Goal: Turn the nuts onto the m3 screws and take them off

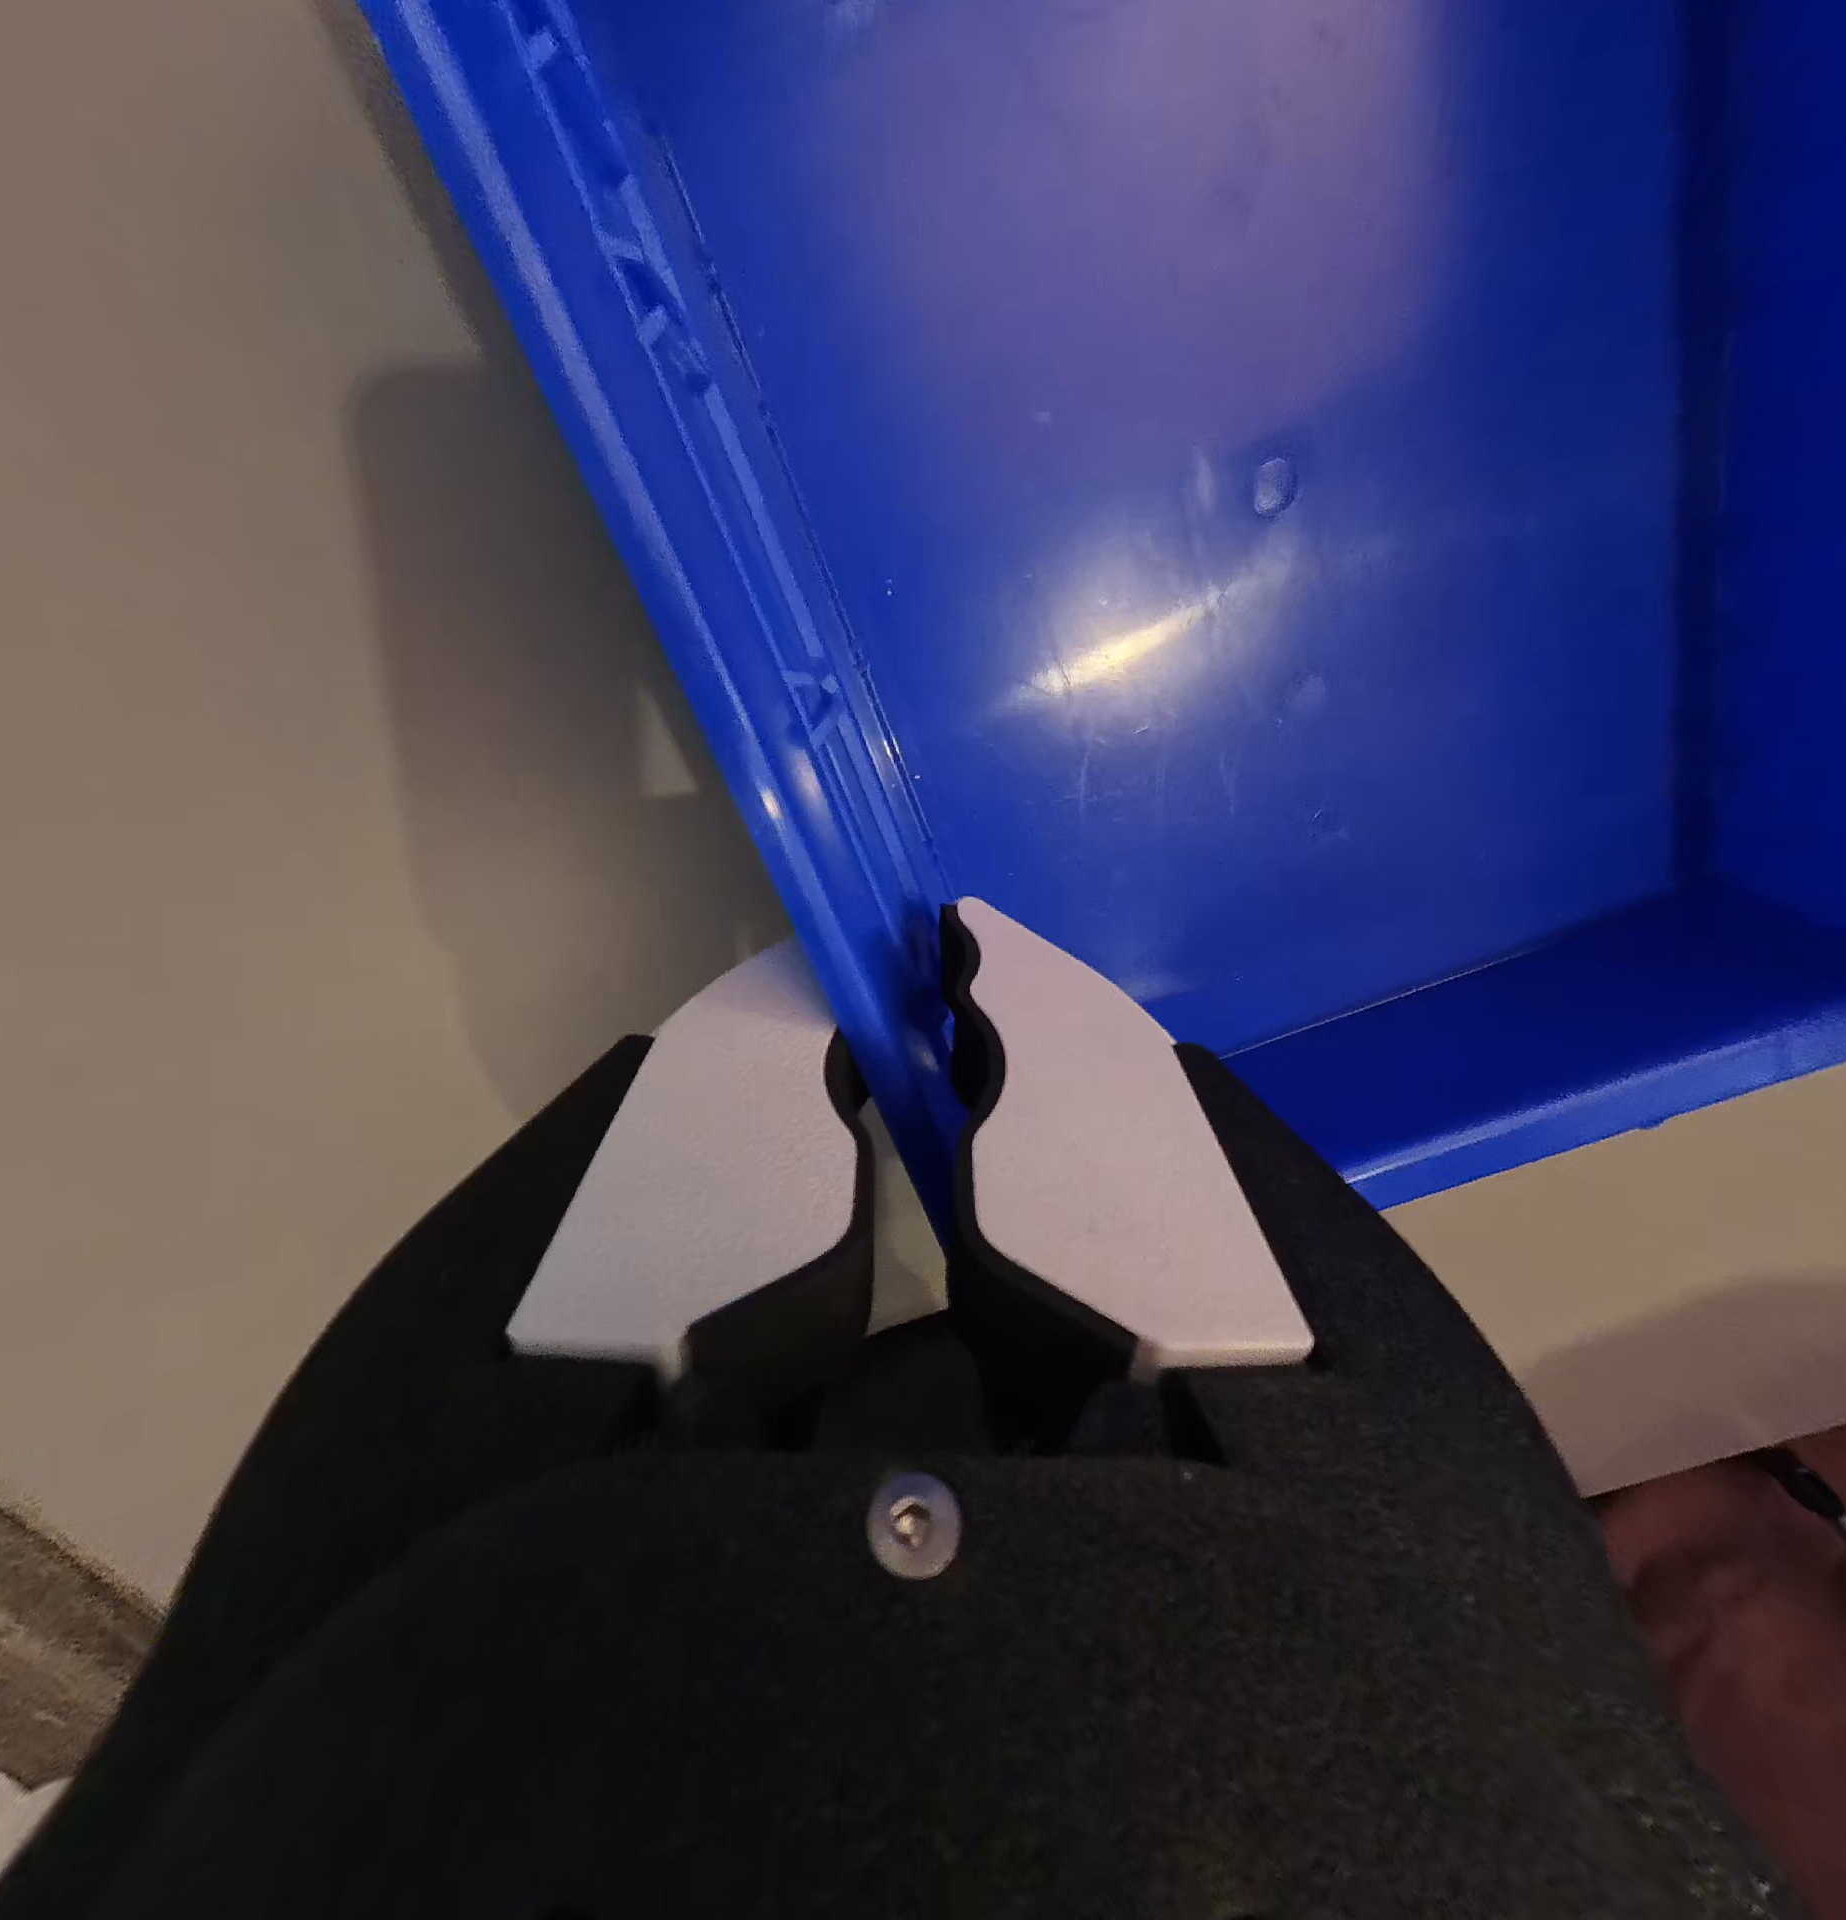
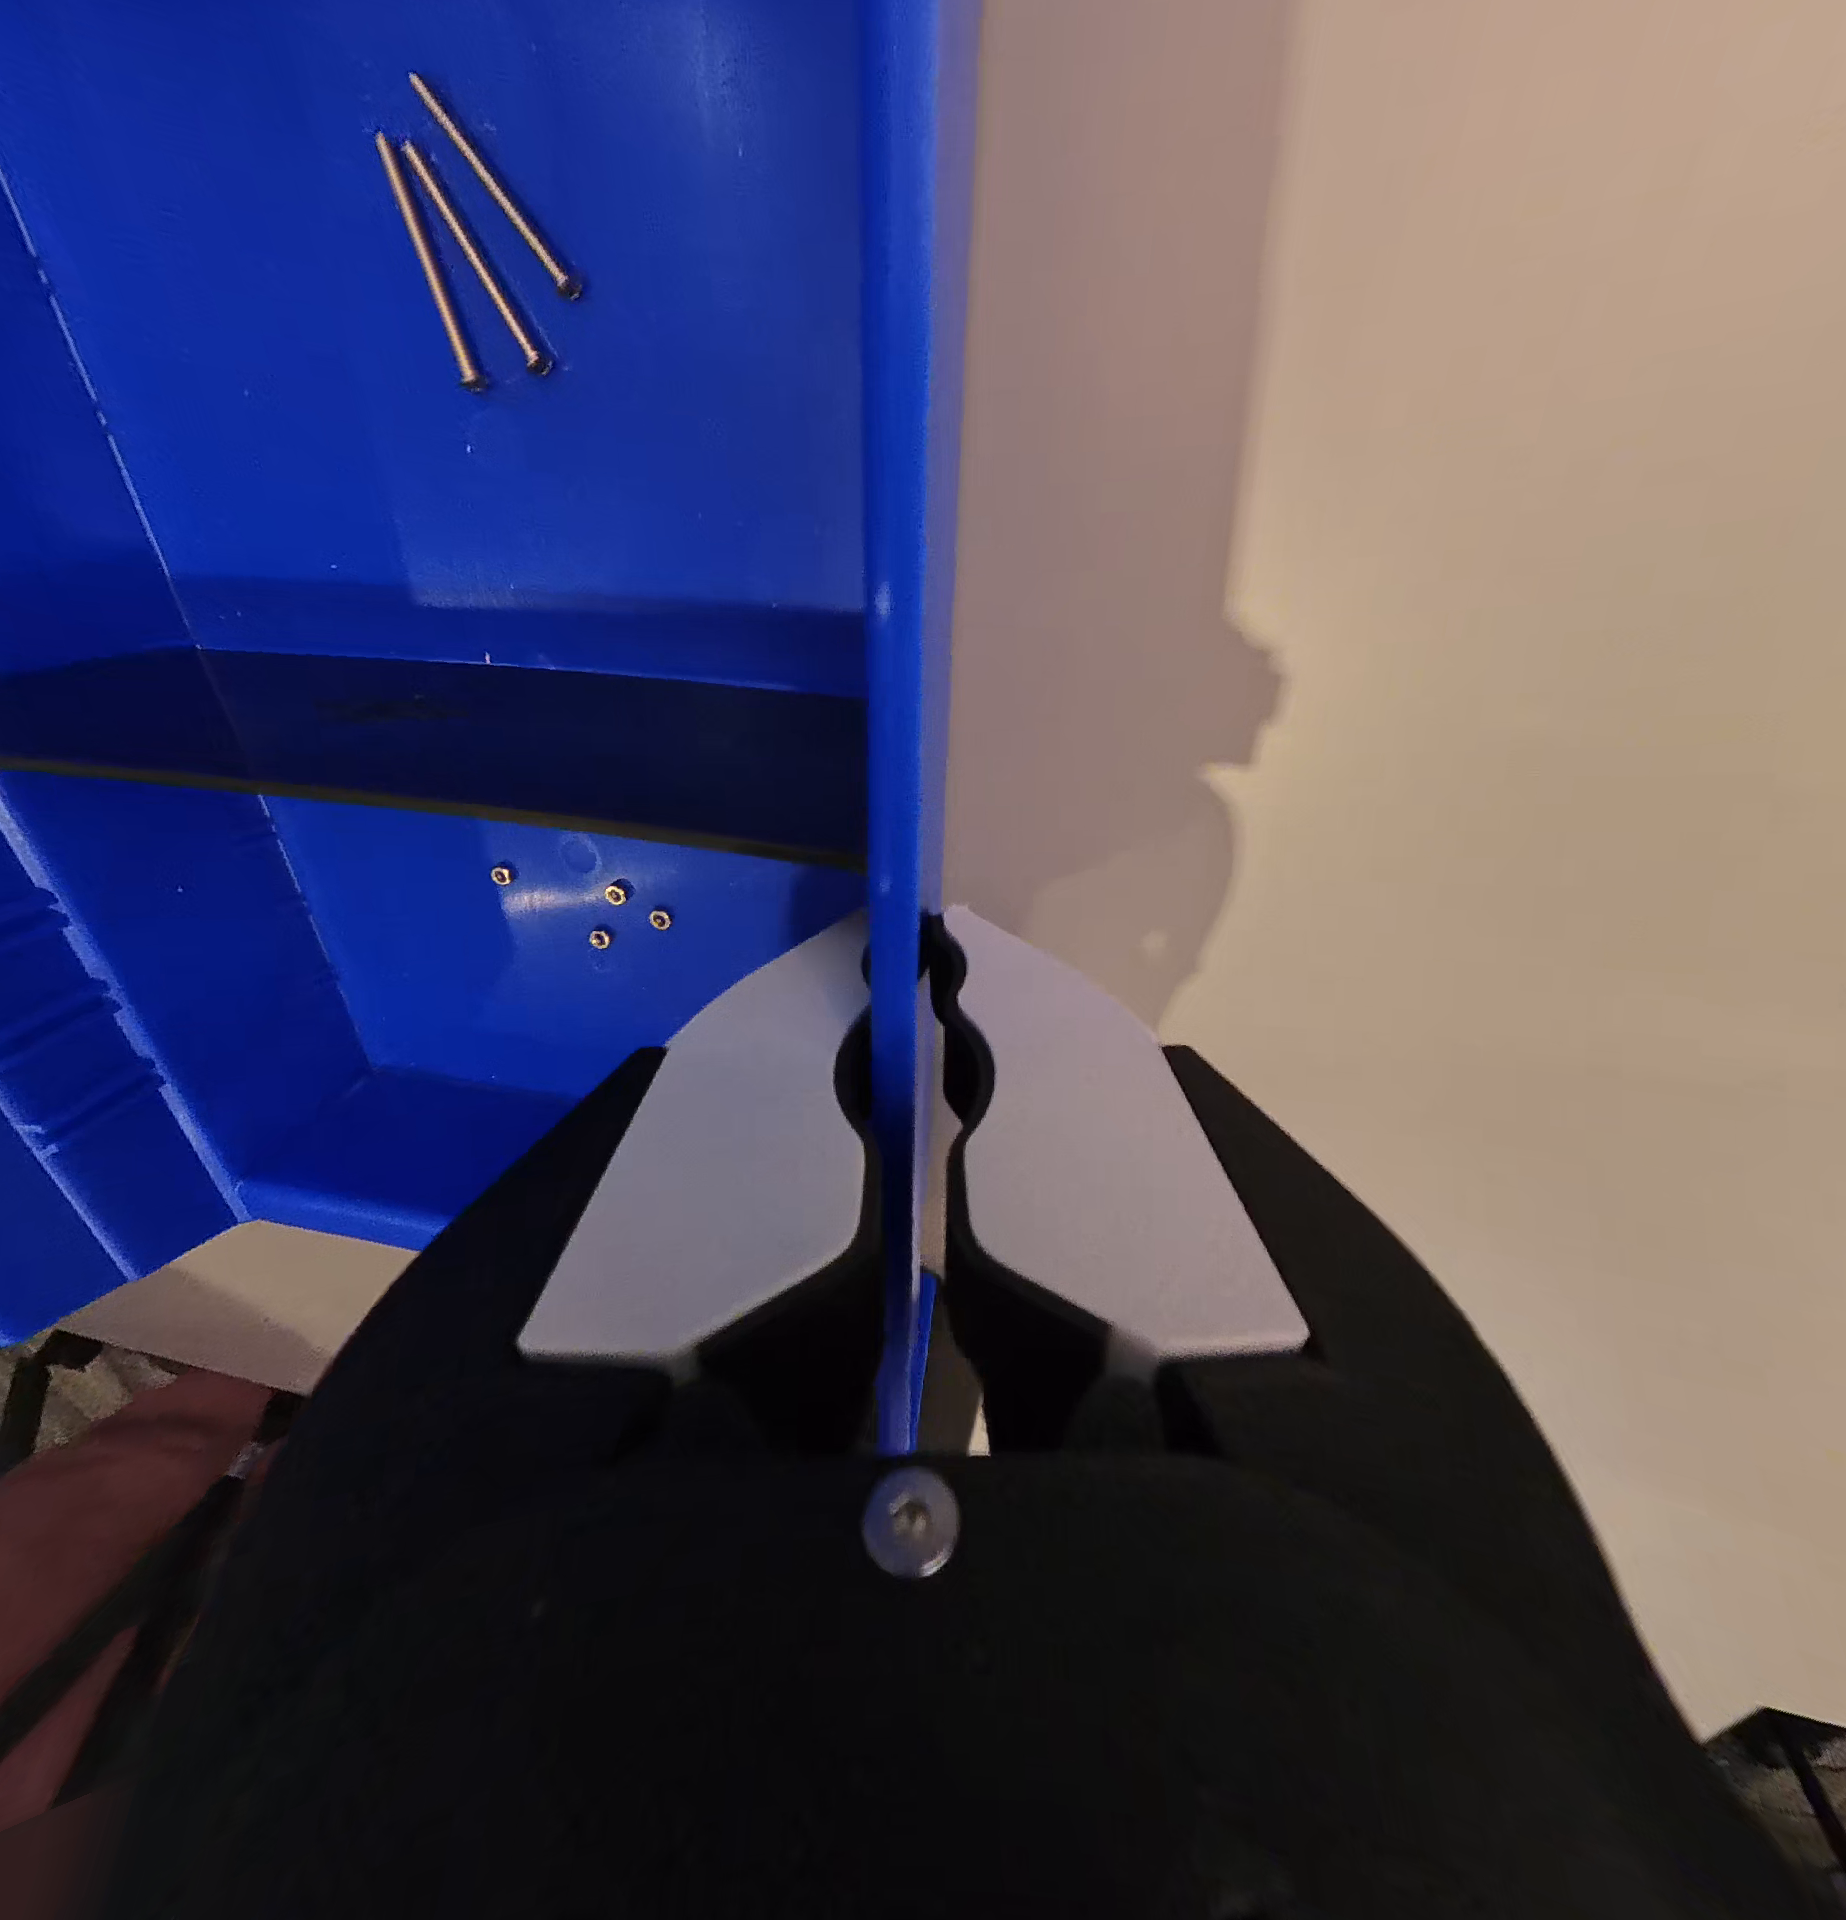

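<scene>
A blue plastic tray (image 2: 607, 499) with compartments lies on a pale table. Three long thin screws (image 2: 472, 239) lie in its far compartment. Several small brass nuts (image 2: 615, 896) lie in the near compartment. My right gripper (image 2: 914, 966) is shut on the tray's right side wall (image 2: 898, 520). My left gripper (image 1: 898, 987) is shut on the tray's left side wall (image 1: 711, 499), next to a bare compartment (image 1: 1262, 520). Neither gripper touches a screw or nut.
The pale table (image 2: 1521, 520) spreads to the right of the tray and to its left (image 1: 223, 520). A black divider (image 2: 431, 795) runs between the two compartments. A person's hand (image 1: 1750, 1621) shows at the near edge. Grey floor (image 1: 25, 1621) lies past the table edge. The grippers' ends are close to 55 cm from one another.
</scene>
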Available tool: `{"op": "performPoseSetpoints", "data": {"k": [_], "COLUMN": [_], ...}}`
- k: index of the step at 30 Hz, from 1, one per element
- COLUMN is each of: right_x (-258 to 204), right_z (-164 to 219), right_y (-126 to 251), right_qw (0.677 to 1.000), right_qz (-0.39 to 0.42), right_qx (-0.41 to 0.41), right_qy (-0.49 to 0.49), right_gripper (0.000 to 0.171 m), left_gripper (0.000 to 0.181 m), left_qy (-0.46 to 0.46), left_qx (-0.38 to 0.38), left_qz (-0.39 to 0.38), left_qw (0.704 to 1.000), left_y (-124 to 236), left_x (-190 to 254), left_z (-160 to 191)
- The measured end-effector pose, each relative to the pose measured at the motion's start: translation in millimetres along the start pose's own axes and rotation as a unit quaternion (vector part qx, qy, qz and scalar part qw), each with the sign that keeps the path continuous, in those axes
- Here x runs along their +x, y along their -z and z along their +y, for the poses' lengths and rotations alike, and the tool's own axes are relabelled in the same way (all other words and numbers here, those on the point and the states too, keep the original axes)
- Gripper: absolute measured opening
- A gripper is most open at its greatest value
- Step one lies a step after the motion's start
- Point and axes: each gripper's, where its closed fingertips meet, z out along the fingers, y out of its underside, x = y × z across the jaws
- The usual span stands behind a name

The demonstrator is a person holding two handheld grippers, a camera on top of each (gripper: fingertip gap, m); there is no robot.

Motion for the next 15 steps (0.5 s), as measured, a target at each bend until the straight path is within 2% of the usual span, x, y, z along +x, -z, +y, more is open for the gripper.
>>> {"op": "performPoseSetpoints", "data": {"k": [15], "right_x": [-63.4], "right_z": [5.7], "right_y": [-13.0], "right_qw": [0.995], "right_qz": [0.046], "right_qx": [-0.039], "right_qy": [0.084], "right_gripper": [0.009], "left_gripper": [0.019], "left_qy": [-0.057], "left_qx": [0.0], "left_qz": [-0.035], "left_qw": [0.998], "left_y": [-7.9], "left_x": [56.3], "left_z": [-10.9]}}
